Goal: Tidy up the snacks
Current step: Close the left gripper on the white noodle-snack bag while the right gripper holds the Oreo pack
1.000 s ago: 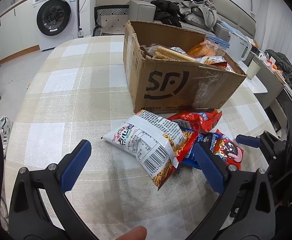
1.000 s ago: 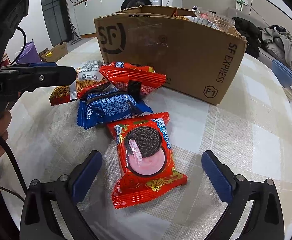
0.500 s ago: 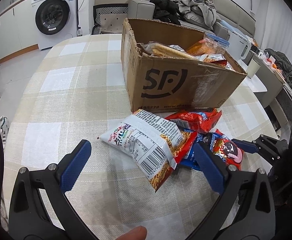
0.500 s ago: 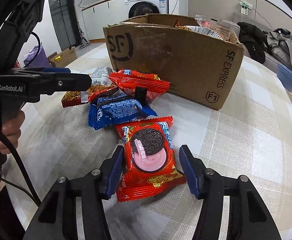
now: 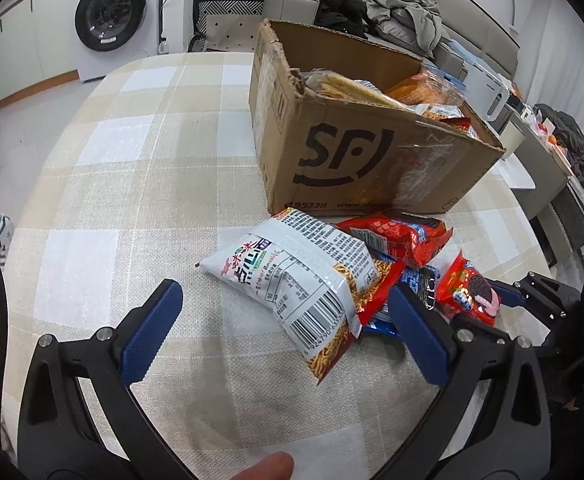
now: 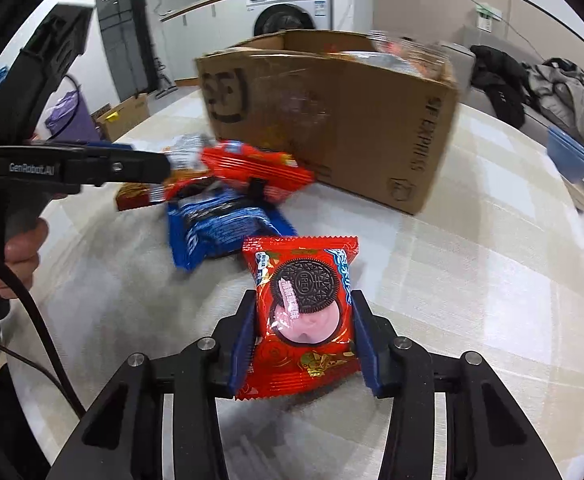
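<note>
On the checked beige tablecloth (image 5: pixel 140 184) in the left wrist view, the left gripper (image 5: pixel 288 320) hangs with its blue-padded jaws spread wide and nothing gripped; a white, red and orange noodle-snack packet with a barcode (image 5: pixel 303 276) lies between and just ahead of them, untouched by the pads. Behind it lie a red foil biscuit packet (image 5: pixel 403 236) and a blue packet (image 5: pixel 415 280), partly buried. An open brown cardboard box printed "SF" (image 5: pixel 355 160), with snack bags inside, stands just beyond the pile. At the right edge, the right gripper (image 5: pixel 495 300) has a red Oreo packet (image 5: pixel 467 292) between its tips.

Across the right wrist view, the right gripper (image 6: pixel 303 332) is closing, its blue pads pressing both sides of the red Oreo packet (image 6: pixel 303 312), whose far end tilts up off the cloth (image 6: pixel 471 280). Just beyond lies the blue packet (image 6: pixel 220 232), then the red foil packet (image 6: pixel 260 172) against the cardboard box (image 6: pixel 331 120). The left gripper (image 6: pixel 132 166) reaches in from the left.
</note>
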`<act>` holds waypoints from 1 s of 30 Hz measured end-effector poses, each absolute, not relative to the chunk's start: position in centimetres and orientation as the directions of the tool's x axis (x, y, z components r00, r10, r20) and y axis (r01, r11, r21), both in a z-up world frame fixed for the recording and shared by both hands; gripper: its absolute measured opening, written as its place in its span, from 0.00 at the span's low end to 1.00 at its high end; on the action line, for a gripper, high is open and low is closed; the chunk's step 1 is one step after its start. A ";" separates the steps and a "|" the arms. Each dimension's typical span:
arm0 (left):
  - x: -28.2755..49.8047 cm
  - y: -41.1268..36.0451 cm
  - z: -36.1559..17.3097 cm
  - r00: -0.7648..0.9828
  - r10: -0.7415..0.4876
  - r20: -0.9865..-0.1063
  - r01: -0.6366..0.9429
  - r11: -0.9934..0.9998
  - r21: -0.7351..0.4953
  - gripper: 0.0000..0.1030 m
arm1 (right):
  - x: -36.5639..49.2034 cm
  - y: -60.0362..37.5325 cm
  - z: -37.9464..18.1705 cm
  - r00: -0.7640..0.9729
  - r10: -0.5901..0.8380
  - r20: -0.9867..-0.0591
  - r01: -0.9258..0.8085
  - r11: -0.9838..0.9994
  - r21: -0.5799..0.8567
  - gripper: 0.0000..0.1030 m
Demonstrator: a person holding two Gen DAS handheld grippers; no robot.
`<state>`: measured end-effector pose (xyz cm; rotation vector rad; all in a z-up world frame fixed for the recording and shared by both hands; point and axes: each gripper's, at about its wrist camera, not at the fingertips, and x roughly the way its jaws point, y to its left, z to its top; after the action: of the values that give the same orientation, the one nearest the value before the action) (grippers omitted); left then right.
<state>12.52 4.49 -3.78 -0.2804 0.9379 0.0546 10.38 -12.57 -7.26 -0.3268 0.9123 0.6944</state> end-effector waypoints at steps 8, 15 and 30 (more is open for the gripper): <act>14.6 4.6 -4.1 0.583 -0.092 -0.807 -0.169 0.958 -0.231 0.99 | 11.8 -14.3 -7.2 0.446 0.384 -0.809 -0.609 0.792 0.040 0.44; 16.1 4.1 -5.0 0.549 -0.059 -0.834 -0.190 0.962 -0.194 0.99 | 11.5 -13.9 -7.1 0.448 0.380 -0.809 -0.609 0.793 0.035 0.44; 17.6 4.7 -5.5 0.509 -0.054 -0.859 -0.229 0.953 -0.196 0.99 | 11.7 -14.1 -7.3 0.449 0.376 -0.810 -0.609 0.792 0.030 0.44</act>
<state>17.63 4.75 -5.52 -0.3019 1.0358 0.1074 11.69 -14.05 -7.31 -0.2832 0.9201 0.6191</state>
